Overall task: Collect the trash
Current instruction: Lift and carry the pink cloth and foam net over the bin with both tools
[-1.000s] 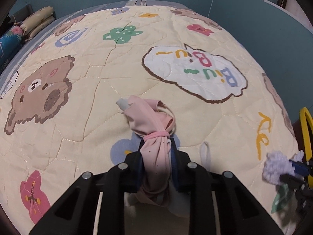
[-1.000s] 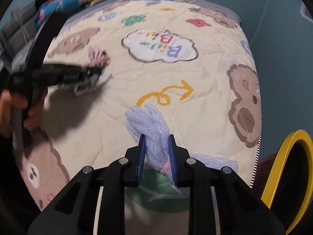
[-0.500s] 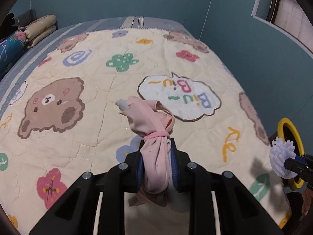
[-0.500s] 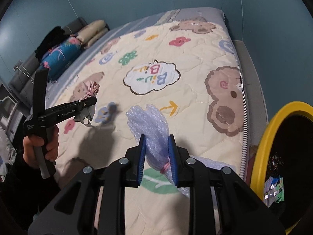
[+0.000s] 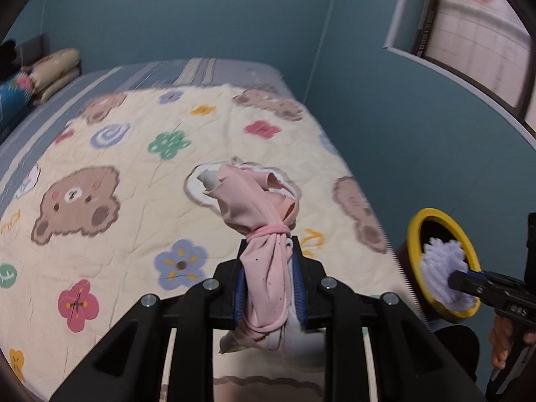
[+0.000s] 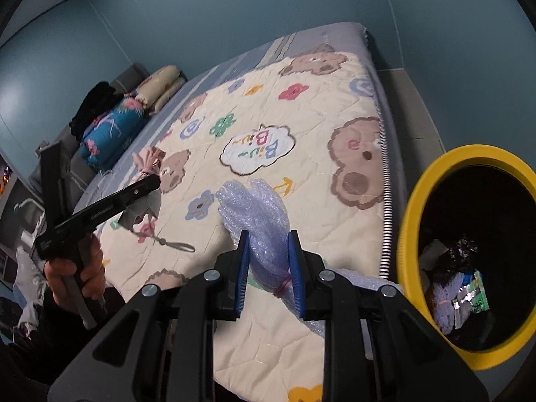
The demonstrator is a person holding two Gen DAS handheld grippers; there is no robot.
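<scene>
From my right wrist view, the quilt (image 6: 301,127) on the bed carries a white cloud patch (image 6: 258,149) with coloured letters that read "Biu~", seen upside down from where I stand. My left gripper (image 6: 147,184) has white lettering along its black side, too small and blurred for me to read. In my left wrist view the cloud patch's letters are hidden.

Two bundles (image 5: 264,268) (image 6: 264,231), one bin (image 6: 407,234)
</scene>
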